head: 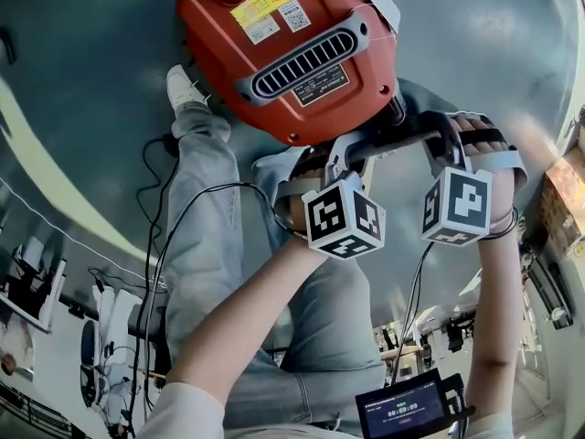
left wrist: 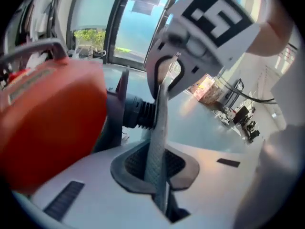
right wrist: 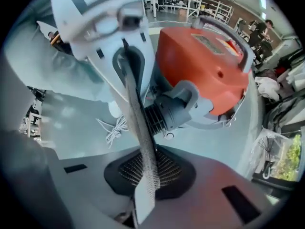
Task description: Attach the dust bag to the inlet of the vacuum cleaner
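Red vacuum cleaner stands on the floor, upper centre of the head view. Dust bag appears not yet fitted. Its grey woven edge is stretched between the two tools at mid-frame, close by the ribbed grey inlet; contact cannot be confirmed. Left gripper is clamped on that edge, and right gripper likewise. Risk, in my judgement: both holds are on a thin rim only, so a hard push could pull it free. Nothing steadies the machine, so it may shift off line. Yellow and white stickers and a plate under the grille carry print too small to read.
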The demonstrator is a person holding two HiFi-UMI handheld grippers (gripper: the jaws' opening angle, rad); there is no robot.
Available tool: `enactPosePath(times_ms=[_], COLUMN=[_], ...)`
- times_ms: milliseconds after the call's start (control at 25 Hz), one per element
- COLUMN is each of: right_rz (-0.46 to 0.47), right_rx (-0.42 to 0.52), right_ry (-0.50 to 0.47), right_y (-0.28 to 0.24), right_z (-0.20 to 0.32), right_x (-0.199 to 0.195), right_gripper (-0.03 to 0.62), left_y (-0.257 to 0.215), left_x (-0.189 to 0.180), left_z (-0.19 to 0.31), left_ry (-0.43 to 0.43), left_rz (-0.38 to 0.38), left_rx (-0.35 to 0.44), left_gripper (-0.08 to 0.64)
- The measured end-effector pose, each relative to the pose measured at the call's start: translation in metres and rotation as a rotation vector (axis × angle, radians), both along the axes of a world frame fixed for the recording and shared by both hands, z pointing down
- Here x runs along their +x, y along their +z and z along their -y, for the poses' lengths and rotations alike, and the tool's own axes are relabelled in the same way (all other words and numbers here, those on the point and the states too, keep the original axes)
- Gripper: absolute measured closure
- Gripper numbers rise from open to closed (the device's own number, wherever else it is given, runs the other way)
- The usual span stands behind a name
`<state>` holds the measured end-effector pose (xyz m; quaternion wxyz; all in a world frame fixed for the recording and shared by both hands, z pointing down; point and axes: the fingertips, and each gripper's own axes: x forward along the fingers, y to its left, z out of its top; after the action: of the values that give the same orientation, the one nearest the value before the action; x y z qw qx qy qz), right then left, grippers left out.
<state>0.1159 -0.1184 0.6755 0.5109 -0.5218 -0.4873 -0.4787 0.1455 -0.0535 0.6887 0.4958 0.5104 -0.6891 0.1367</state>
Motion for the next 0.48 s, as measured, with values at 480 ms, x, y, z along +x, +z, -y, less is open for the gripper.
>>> enactPosePath(times_ms=[480], right_rz=[-0.097], right_rx=[-0.036], right_ry=[0.116], right_y=[0.012], right_z=[0.005], right_x=[0.002], right_gripper=[0.557], left_y=[0.003], left_x=[-0.003], left_z=[0.003], left_ry=[0.007], left_rz=[-0.01], left_rx=[0.007], left_gripper=[0.54])
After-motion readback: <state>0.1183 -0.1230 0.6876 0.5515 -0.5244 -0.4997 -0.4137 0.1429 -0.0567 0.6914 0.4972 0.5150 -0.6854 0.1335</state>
